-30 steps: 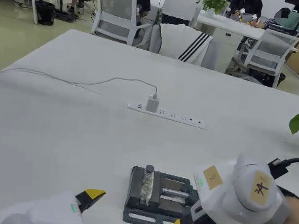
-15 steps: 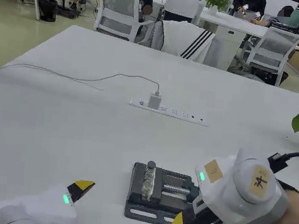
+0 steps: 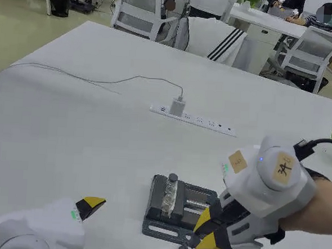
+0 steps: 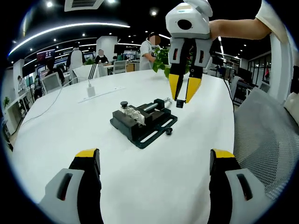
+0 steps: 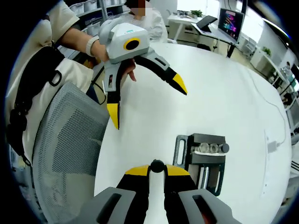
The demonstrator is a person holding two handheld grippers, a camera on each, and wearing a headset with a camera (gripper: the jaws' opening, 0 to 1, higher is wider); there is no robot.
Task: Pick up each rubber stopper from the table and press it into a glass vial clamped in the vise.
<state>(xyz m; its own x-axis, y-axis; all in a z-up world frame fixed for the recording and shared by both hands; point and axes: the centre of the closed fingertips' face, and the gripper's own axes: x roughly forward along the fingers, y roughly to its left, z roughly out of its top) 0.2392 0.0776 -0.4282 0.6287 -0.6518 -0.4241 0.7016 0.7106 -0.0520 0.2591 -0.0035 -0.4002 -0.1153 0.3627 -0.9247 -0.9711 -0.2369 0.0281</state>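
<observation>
Pinching a rubber stopper between its yellow tips, the right gripper has its jaws drawn narrow around that small dark piece. In the left gripper view the held stopper hangs over the table near the screw end of the vise, apart from the vial. The vial stands clamped between the vise's plates, with a dark plug in its mouth. A small dark knob lies just beside the vise's base; I cannot tell whether it is another stopper. The left gripper is held near the person, its jaws wide apart with nothing between them. A yellow sticker on the right gripper bears handwriting that looks like 34; a second one beside it is too small to read.
</observation>
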